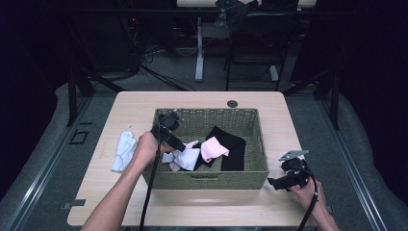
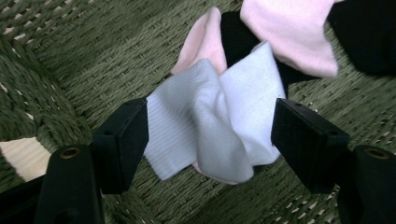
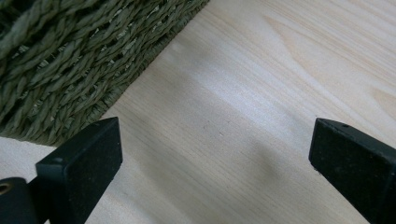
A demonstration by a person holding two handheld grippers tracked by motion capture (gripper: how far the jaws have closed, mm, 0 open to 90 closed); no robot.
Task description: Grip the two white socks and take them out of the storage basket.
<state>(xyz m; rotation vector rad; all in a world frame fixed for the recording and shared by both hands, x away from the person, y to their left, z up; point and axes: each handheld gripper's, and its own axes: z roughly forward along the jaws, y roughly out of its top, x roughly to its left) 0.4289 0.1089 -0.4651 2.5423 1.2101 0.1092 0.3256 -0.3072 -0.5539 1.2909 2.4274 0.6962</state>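
Note:
A green woven basket (image 1: 207,179) stands mid-table holding a black cloth (image 1: 233,144), a pink sock (image 1: 213,147) and a crumpled white sock (image 1: 188,158). My left gripper (image 1: 180,147) reaches down into the basket's left half. In the left gripper view it (image 2: 210,126) is open, one jaw on each side of the white sock (image 2: 233,107), which lies on the basket floor (image 2: 70,46). The pink sock (image 2: 292,32) and black cloth (image 2: 369,32) lie just beyond. My right gripper (image 1: 275,183) rests low over the table right of the basket, open (image 3: 215,144) with nothing between its jaws.
A pair of white socks (image 1: 124,150) lies on the wooden table (image 1: 202,202) left of the basket. The basket's woven corner (image 3: 70,56) sits close to the right gripper's left jaw. Bare wood (image 3: 261,93) runs along the table's front and right.

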